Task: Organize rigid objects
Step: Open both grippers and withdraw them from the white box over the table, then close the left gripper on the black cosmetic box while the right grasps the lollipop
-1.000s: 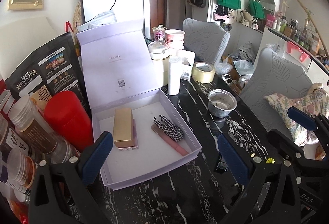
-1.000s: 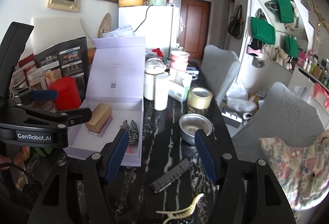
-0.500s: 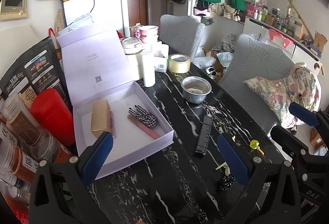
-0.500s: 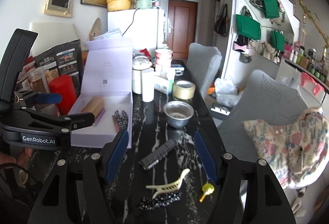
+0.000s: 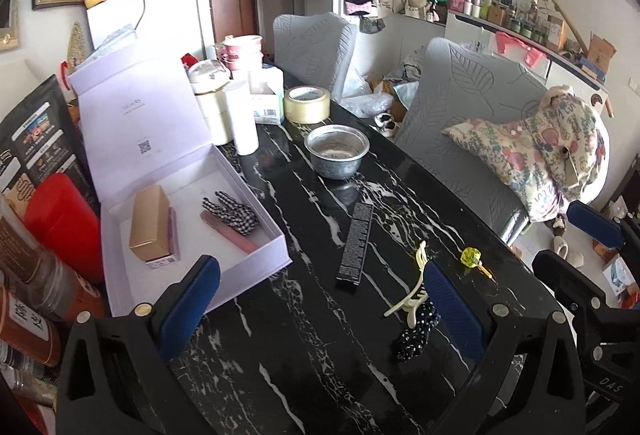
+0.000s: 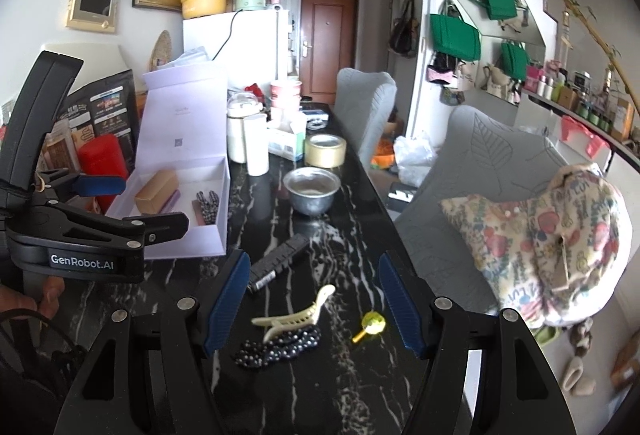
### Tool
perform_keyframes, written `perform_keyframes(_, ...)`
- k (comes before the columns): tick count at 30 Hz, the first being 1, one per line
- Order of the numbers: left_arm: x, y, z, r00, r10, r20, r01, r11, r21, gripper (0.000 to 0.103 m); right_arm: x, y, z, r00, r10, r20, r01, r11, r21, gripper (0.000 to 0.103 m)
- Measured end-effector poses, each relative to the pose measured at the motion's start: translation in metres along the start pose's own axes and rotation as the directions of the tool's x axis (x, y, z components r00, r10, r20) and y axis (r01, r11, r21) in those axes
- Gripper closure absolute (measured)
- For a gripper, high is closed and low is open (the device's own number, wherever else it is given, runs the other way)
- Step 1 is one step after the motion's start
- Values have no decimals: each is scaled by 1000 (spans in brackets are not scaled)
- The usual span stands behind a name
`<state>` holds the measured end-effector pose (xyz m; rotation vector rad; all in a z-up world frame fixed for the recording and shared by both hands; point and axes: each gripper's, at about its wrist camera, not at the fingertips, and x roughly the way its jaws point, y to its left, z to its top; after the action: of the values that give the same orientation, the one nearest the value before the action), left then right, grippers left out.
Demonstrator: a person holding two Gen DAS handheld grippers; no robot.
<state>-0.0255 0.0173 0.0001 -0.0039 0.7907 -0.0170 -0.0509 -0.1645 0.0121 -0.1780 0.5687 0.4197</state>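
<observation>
Both tools are idle above the black marble table (image 5: 304,335). The left gripper (image 5: 320,303) has its jaws spread wide and grips nothing; the right gripper (image 6: 314,299) is likewise wide open and empty.

The open lavender box (image 5: 256,267) sits at the left of the table, lid propped upright behind it, presumably serving as the collection point. It already contains a gold carton (image 5: 150,223), a checked hair clip (image 5: 232,215) and a pink stick (image 5: 228,237).

Items outside the box lie near the right gripper:
- cream claw clip (image 6: 296,317), touching a dark beaded hair tie (image 6: 280,347);
- yellow-green pin (image 6: 372,325) (small, detail unclear);
- long black carton (image 6: 280,261), farther off, toward the box.

The right gripper's open jaws frame the claw clip, which suggests it is the next pickup.
</observation>
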Motion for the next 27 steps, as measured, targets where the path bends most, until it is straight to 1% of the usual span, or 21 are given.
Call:
perform_keyframes(6,23,-10,-5,998,-52,-40,53,998,14,0,6,-10,-16,1000,-5,-24,5,1000,23,35)
perform_keyframes(11,46,-17,-10,993,-75,-94,78,997,26,0,15,-20,-28,999,6,-38,-4,999,51,35)
perform_keyframes(14,58,-21,-13,989,-92,-114,95,995,25,0,21,-25,-36,999,17,-45,-14,997,75,35)
perform_keyframes(19,73,-23,-19,989,-93,-118,96,995,17,0,34,-33,-48,997,35,-62,-29,995,94,35)
perform_keyframes(20,76,-23,-19,988,-94,-123,96,995,16,2,35,-34,-50,997,35,-65,-29,995,94,35)
perform_keyframes(21,80,-23,-20,987,-95,-128,97,995,13,5,38,-36,-53,997,37,-70,-31,995,94,35)
perform_keyframes(23,89,-23,-23,986,-87,-145,89,996,8,6,43,-37,-56,996,42,-77,-35,994,99,35)
perform_keyframes(27,101,-24,-26,985,-73,-154,75,997,5,7,53,-46,-62,994,67,-89,-56,990,131,35)
